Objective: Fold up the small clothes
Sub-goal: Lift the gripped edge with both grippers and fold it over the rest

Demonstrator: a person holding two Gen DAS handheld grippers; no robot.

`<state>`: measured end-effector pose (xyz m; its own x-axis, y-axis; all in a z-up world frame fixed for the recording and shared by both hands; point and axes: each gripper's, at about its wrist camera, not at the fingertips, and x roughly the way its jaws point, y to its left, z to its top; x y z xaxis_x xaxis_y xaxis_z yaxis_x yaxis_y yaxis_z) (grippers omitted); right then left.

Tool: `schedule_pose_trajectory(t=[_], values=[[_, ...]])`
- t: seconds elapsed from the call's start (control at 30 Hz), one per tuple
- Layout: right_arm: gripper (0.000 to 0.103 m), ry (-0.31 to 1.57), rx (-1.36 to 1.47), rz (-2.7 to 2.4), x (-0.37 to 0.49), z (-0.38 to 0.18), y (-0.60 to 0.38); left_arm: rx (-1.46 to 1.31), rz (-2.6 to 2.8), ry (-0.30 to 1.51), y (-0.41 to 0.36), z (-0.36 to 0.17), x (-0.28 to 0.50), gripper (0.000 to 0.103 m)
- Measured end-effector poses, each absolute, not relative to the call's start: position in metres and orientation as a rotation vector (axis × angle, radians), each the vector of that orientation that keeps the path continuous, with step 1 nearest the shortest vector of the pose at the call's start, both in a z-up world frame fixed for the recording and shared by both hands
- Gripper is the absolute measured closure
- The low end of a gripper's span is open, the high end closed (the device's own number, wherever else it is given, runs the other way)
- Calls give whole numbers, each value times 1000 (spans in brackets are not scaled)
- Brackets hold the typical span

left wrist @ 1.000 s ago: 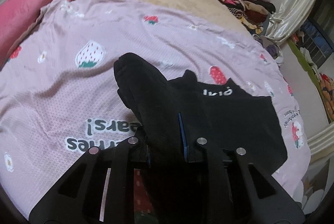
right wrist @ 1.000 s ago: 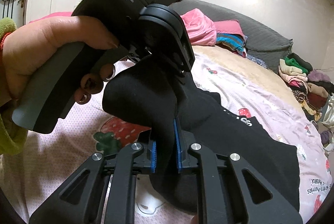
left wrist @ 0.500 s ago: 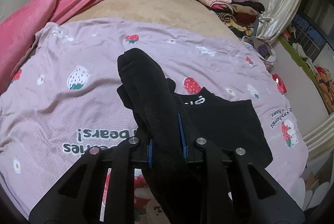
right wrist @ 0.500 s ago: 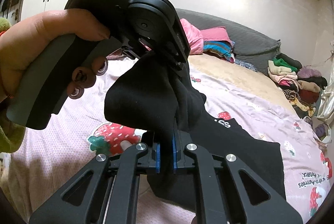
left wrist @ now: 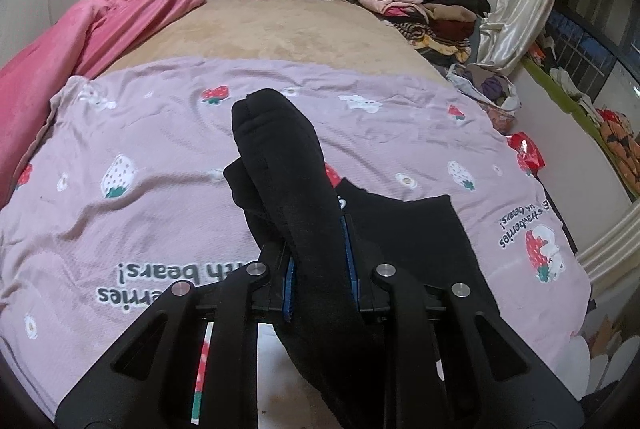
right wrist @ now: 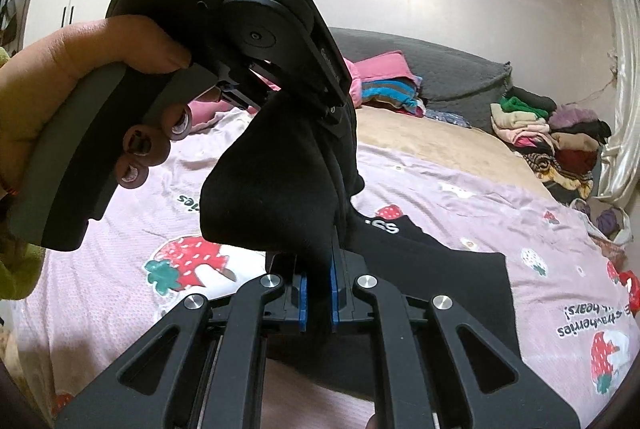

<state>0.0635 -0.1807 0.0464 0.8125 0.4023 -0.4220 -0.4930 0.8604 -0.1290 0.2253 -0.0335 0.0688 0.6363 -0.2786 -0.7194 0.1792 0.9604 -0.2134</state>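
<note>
while both hand-held grippers (left wrist: 318,269) (right wrist: 318,293) clench the black garment (left wrist: 288,165), folded clothes (left wrist: 416,1) sit beyond.

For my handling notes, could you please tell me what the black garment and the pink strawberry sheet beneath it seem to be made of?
Black garment: looks like a soft matte knit, perhaps cotton jersey; it drapes limply and bunches thickly without shine. Pink strawberry sheet: seems a light woven or waffle-textured cotton with printed motifs; fine dotted texture and shallow wrinkles show.
</note>
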Motion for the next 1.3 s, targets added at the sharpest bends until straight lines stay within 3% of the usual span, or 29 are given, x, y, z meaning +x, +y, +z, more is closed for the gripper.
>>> schedule_pose_trajectory(t=[1.3], values=[[96, 532, -78, 415, 92, 4, -288, 23, -336, 959, -167, 26, 257, 87]])
